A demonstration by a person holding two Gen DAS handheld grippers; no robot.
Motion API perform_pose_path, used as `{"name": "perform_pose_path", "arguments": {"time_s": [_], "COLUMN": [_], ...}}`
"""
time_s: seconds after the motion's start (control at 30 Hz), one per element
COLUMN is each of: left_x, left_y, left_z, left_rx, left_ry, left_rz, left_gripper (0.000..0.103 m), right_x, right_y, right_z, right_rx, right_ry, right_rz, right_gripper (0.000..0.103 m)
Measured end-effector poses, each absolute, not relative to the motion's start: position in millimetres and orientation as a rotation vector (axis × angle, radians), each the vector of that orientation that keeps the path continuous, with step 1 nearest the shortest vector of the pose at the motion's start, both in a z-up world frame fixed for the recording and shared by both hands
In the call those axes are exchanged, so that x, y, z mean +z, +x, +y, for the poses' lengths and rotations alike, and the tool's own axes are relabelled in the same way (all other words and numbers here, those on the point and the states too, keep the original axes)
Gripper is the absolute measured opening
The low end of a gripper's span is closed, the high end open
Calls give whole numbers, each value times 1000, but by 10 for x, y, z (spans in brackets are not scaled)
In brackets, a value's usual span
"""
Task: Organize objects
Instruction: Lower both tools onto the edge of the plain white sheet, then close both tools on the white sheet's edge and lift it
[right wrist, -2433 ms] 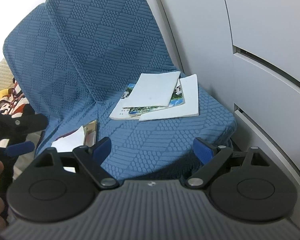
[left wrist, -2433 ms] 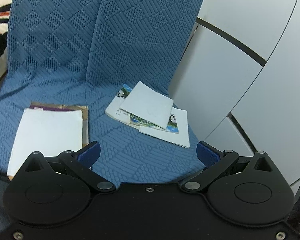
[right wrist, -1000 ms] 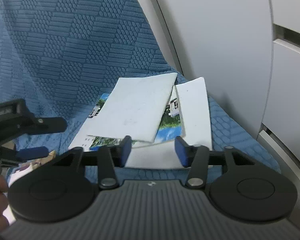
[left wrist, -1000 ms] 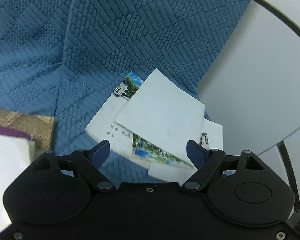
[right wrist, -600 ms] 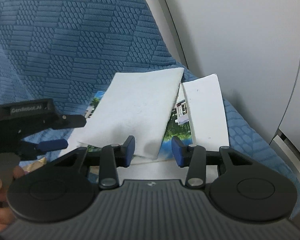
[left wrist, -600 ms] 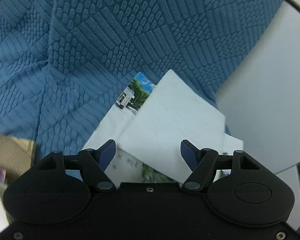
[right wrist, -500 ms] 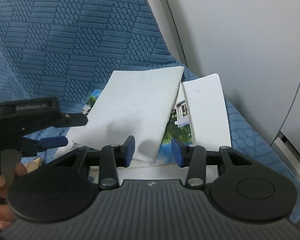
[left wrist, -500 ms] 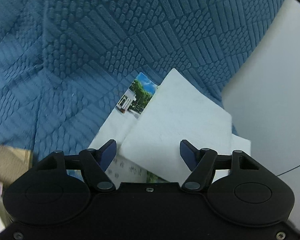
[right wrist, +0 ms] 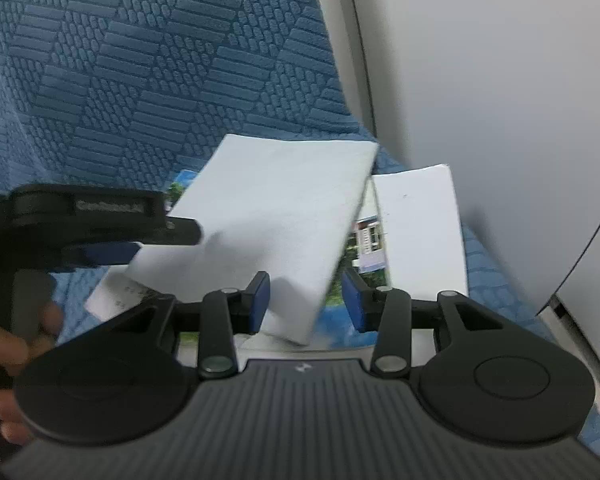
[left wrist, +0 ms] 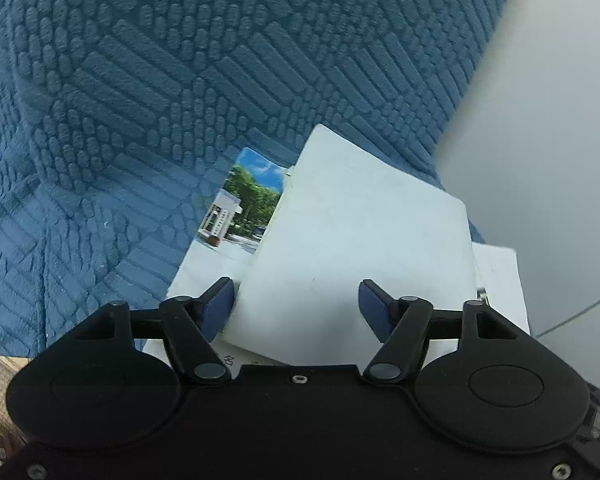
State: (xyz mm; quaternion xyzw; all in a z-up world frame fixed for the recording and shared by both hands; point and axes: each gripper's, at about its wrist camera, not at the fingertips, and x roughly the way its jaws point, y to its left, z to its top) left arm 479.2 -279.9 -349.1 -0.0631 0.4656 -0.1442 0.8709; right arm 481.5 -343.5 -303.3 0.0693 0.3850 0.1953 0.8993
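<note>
White booklet [left wrist: 352, 240] atop photo booklet [left wrist: 244, 204], both tools [left wrist: 296, 306] [right wrist: 305, 295] apart, left's jaws just narrowing

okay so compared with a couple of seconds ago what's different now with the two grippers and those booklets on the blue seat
Both grippers have closed in on the booklet pile. The left gripper dropped toward the plain white booklet, its jaws just narrowing around the near edge without yet pressing on it. The right gripper came in at that booklet's near corner, open and narrower than at first. The photo-cover booklet, the other white booklet and the blue seat cover look unmoved.
</note>
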Motion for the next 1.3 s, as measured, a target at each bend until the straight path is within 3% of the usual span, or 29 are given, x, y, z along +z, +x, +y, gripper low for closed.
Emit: {"name": "perform_pose_path", "arguments": {"time_s": [0.57, 1.3], "left_x": [-3401, -3255], "left_y": [4302, 3108], "left_z": [-2705, -2497], "left_rx": [-362, -457], "left_ry": [-178, -319], "left_rz": [1051, 1188], "left_gripper": [59, 56], "right_x": [-3016, -2740], "right_y": [4809, 3965], "right_z": [-3784, -4121], "right_rx": [444, 437], "right_ry": [331, 277], "right_rz": [899, 1027], "right_gripper": [44, 45]}}
